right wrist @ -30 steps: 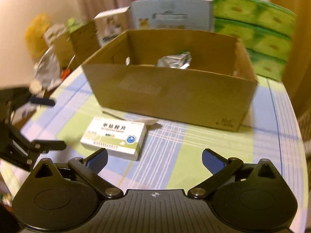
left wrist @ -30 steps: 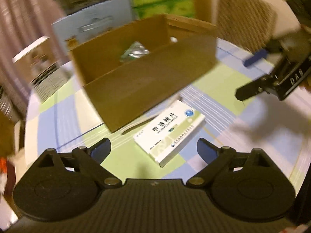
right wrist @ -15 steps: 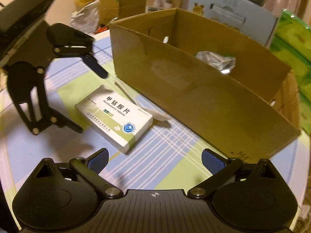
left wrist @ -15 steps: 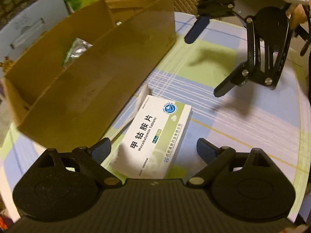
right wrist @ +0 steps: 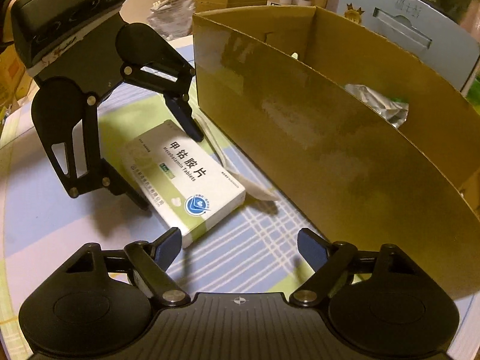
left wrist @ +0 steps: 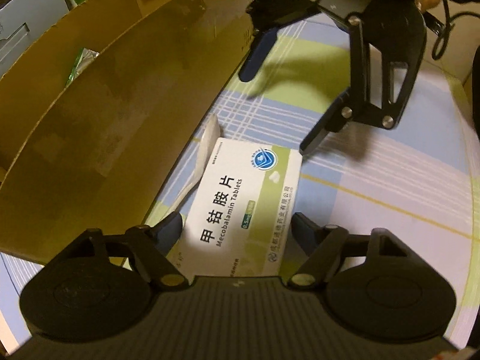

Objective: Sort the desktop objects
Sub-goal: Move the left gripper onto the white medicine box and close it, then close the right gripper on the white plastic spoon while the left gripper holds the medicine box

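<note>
Closer now, my left tongs (left wrist: 237, 228) straddle the Mecobalamin tablet box (left wrist: 240, 207) lengthwise, open, gripping nothing; right tongs (right wrist: 240, 246) open, empty.

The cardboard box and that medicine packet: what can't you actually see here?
- Cardboard box: its floor is hidden by the near wall in both views; only a foil packet peeks out.
- Medicine packet: near end hidden under the left claw in the left wrist view.
- White spoon: partly behind the packet.
</note>
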Available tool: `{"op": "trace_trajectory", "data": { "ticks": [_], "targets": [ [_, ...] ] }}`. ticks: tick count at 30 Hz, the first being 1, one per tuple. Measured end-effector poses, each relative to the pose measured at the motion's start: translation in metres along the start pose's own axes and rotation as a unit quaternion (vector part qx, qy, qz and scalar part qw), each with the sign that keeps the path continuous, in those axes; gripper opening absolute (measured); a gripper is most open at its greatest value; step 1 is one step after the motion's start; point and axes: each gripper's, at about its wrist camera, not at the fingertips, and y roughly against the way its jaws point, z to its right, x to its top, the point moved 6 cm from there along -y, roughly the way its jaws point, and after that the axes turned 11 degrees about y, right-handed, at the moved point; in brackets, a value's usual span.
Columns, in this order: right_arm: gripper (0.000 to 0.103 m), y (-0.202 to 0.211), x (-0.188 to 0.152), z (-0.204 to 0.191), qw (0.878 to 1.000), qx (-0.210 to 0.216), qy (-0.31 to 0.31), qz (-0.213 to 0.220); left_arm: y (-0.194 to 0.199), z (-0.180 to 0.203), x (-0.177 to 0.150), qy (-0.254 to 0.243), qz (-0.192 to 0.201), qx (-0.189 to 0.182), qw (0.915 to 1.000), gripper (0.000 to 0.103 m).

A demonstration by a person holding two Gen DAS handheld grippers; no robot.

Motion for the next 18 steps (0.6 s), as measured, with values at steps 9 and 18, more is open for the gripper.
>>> {"op": "trace_trajectory", "data": {
  "ticks": [9, 18],
  "targets": [
    [0.074, -0.014, 0.02, 0.004, 1.0, 0.008, 0.02, 0.011, 0.017, -0.003, -0.024, -0.021, -0.005, 0.004, 0.9998, 0.069],
    [0.067, -0.038, 0.032, -0.007, 0.999, 0.022, 0.041, -0.001, 0.037, -0.017, -0.06, 0.004, -0.01, 0.021, 0.9997, 0.069]
  ]
}}
